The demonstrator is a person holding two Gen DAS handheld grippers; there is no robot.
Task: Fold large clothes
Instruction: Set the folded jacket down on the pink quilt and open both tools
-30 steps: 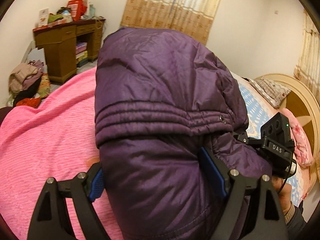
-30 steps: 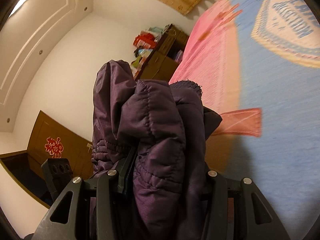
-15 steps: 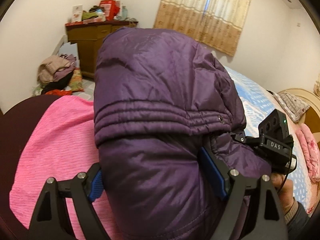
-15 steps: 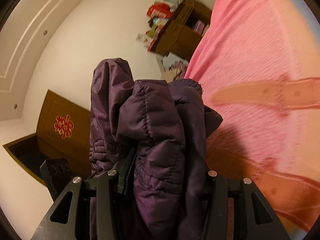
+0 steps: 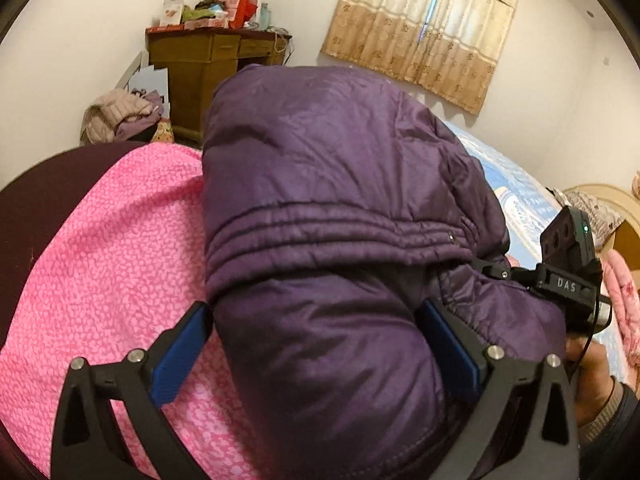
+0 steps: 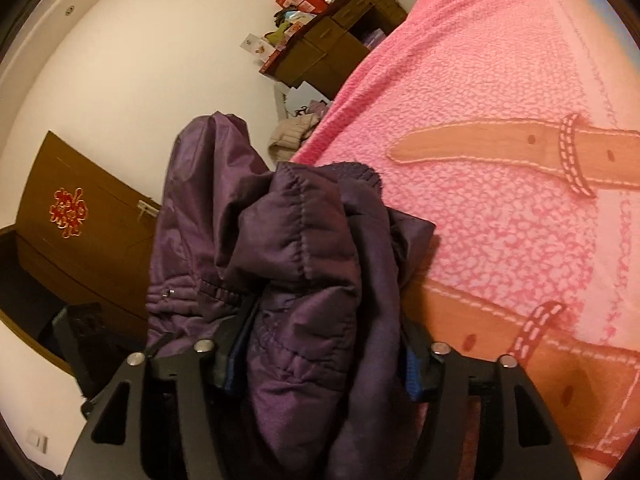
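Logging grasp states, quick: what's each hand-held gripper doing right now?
Left hand-held gripper: open, jaws just widened, purple jacket between them.
Right hand-held gripper: closed on the jacket, jaws just easing open.

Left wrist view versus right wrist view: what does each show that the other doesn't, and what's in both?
Left only: the curtain, the blue sheet, the headboard, and the right claw's body with the hand holding it.

Right only: the brown door with a red ornament, and the belt pattern on the blanket.

Both: the purple coat bunched between each claw's fingers, the pink blanket, the cluttered wooden desk and the clothes pile.
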